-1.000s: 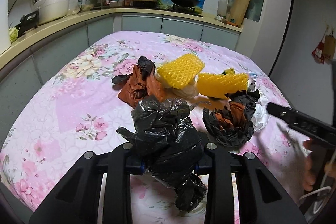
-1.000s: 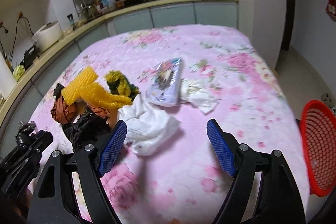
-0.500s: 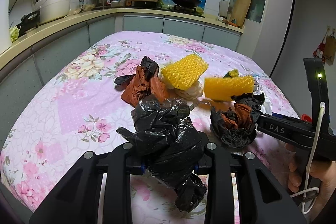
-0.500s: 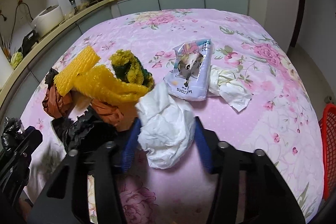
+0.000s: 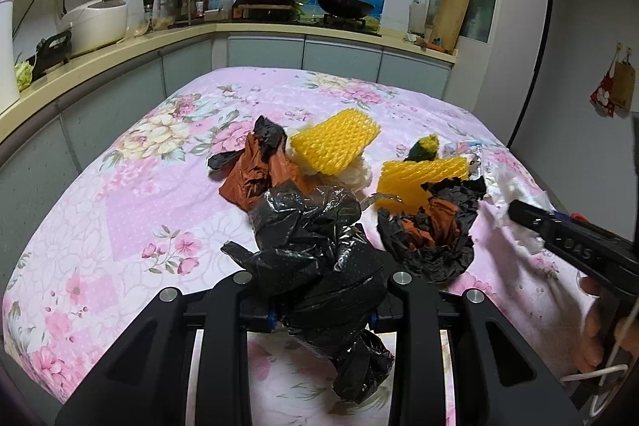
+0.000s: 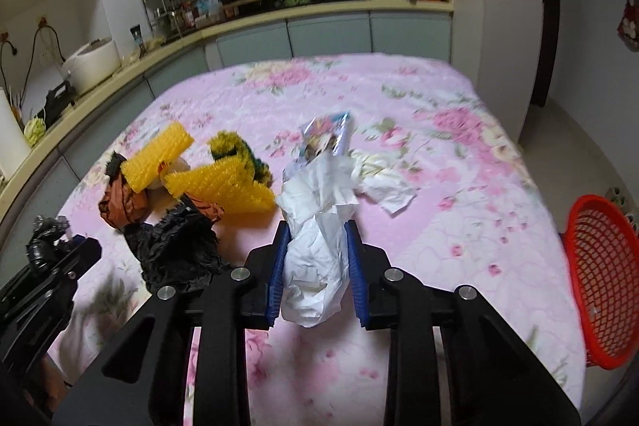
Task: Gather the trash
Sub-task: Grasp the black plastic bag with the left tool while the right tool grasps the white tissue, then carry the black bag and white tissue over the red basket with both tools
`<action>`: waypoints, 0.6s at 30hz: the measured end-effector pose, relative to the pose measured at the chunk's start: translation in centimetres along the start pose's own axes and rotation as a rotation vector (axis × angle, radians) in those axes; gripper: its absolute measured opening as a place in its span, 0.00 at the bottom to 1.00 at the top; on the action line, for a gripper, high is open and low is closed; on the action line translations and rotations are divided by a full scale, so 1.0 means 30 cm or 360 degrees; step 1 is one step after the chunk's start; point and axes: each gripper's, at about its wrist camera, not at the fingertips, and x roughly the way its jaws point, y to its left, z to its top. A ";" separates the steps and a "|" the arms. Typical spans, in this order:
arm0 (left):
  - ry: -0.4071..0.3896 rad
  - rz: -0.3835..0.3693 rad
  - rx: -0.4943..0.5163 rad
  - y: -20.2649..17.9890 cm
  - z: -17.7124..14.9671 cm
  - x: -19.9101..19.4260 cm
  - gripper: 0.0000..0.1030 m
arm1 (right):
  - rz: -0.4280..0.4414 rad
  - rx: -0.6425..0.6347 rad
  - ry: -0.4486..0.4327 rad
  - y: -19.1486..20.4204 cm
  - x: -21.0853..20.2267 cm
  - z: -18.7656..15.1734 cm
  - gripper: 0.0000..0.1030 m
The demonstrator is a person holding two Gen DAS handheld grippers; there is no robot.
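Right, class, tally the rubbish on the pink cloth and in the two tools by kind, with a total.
Yellow nets: 2
Bags: 3 (black bag in left tool, brown bag, black-and-orange bag)
Tissues: 2 (held tissue in right tool, loose tissue)
Packet: 1
Scrubber: 1
Cream wad: 1
Total: 10
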 end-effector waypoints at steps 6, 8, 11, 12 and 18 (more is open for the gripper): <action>-0.0051 -0.0006 0.0019 -0.018 0.032 -0.021 0.28 | -0.0024 -0.0009 -0.0145 -0.028 -0.117 0.009 0.27; -0.0077 -0.0007 0.0029 -0.029 0.045 -0.032 0.28 | -0.0034 -0.0008 -0.0193 -0.035 -0.152 0.020 0.27; -0.0115 -0.0002 0.0060 -0.051 0.063 -0.050 0.28 | -0.0056 -0.0011 -0.0254 -0.040 -0.198 0.030 0.27; -0.0134 0.0002 0.0073 -0.059 0.068 -0.056 0.28 | -0.0058 -0.0010 -0.0269 -0.043 -0.210 0.033 0.27; -0.0200 -0.0027 0.0108 -0.102 0.096 -0.083 0.28 | -0.0061 0.0000 -0.0357 -0.056 -0.279 0.042 0.27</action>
